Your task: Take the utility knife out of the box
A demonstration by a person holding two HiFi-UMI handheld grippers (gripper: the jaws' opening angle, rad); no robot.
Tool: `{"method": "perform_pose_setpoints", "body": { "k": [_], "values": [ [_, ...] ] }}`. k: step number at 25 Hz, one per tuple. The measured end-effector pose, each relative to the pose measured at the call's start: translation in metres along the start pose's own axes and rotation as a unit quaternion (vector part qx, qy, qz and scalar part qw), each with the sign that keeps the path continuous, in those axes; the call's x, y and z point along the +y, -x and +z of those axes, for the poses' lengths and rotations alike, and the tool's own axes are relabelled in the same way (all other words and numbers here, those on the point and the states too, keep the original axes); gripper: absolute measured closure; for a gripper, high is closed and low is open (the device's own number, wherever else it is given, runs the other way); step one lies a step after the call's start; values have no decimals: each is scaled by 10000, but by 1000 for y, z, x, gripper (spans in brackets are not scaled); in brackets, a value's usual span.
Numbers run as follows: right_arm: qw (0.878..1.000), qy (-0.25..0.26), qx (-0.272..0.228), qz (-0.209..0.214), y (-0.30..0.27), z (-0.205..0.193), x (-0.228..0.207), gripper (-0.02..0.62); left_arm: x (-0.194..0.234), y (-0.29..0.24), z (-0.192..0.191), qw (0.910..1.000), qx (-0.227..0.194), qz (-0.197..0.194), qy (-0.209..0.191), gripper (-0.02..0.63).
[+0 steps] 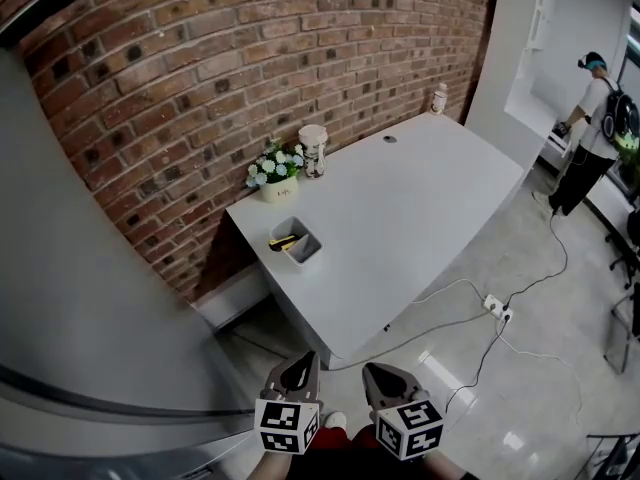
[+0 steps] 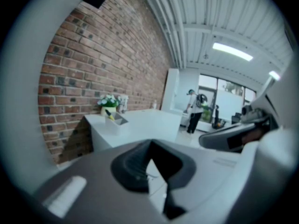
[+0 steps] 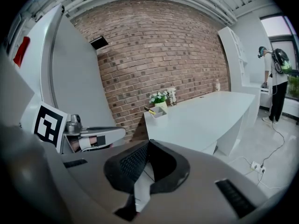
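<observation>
The yellow-and-black knife sits in the grey box, one end poking above the rim. The box is on the table near the corner by the brick wall, just in front of a flower pot. The left hand-held gripper and the right hand-held gripper are side by side, low over the floor. Both are off the table's near edge, well apart from the box and pointing toward it. Each has its jaws closed together with nothing between them. A person stands far off at the right.
</observation>
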State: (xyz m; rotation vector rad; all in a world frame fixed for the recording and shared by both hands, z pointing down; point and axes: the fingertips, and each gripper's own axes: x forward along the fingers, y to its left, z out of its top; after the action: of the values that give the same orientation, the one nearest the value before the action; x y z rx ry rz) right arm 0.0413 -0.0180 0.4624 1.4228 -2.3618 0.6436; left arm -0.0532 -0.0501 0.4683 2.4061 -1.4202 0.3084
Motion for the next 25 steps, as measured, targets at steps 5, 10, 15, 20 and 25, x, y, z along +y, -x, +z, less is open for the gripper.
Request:
{"method": "perform_pose_setpoints", "body": {
  "k": [5, 10, 15, 20, 25],
  "values": [
    [10000, 22, -18, -12, -8, 5, -6, 588, 11, -10, 6, 9999, -41, 147, -47, 601],
    [10000, 43, -5, 85, -22, 14, -17, 588, 20, -25, 14, 9994, -21, 323, -75, 601],
    [9996, 108, -14, 273, -44, 30, -32, 588, 34, -47, 21, 9984, -1, 558, -56, 601],
    [9987, 185, 25, 467, -66, 45, -51, 588, 49, -69, 29, 9962, -1, 874, 21, 601],
    [9974, 245, 145, 655, -91, 58, -70, 588, 63, -91, 35, 9932, 0, 1160, 103, 601]
  ]
}}
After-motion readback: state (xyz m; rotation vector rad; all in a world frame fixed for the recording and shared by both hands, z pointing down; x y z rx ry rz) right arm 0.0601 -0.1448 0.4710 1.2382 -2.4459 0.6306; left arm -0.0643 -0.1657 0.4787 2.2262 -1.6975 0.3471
